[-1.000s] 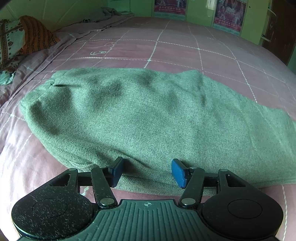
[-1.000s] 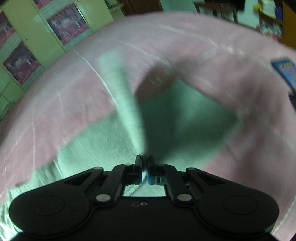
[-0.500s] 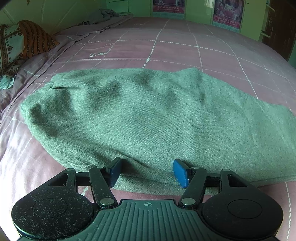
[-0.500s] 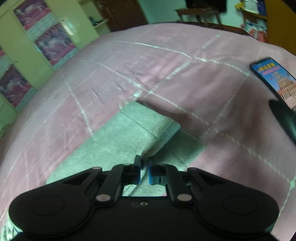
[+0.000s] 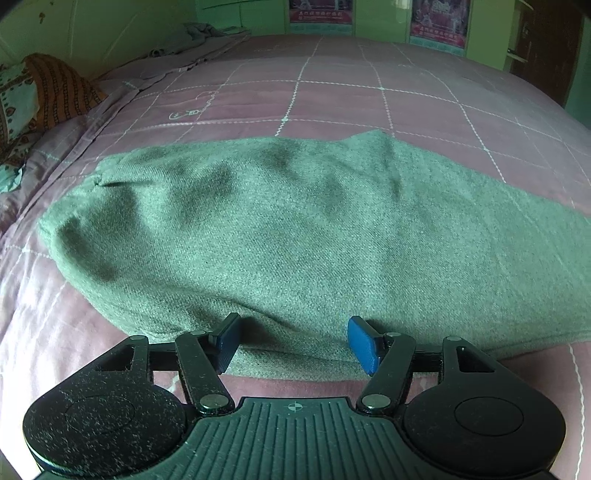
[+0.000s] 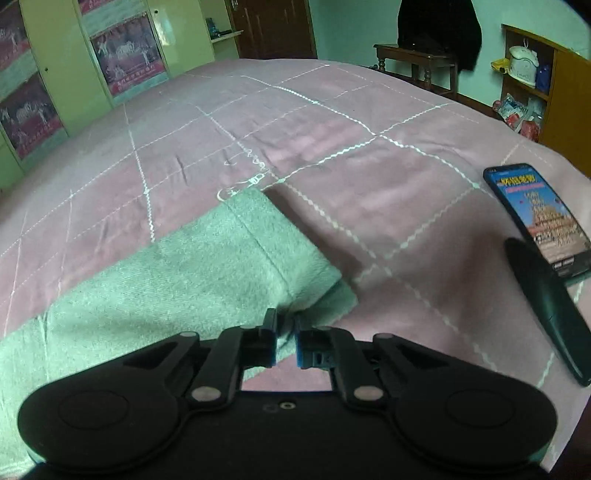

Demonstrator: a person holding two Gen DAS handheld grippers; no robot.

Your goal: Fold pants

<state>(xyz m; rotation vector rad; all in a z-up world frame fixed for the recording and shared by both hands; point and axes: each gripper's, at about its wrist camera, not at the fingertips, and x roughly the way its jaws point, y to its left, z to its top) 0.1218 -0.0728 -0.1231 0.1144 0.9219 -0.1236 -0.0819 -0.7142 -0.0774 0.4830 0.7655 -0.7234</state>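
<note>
- Green woven-fabric pants lie folded lengthwise, flat across the pink quilted bed, slightly rumpled.
- Their stitched hem end rests doubled on the bed.

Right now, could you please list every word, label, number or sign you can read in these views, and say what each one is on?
No text can be read here.
Phone screen: yellow and white lines of print, too blurred to read.
Posters on the green cupboard doors: a pale strip of lettering, too small to read.
Bedspread: a stitched motif, not lettering.
Pants: no label visible.
</note>
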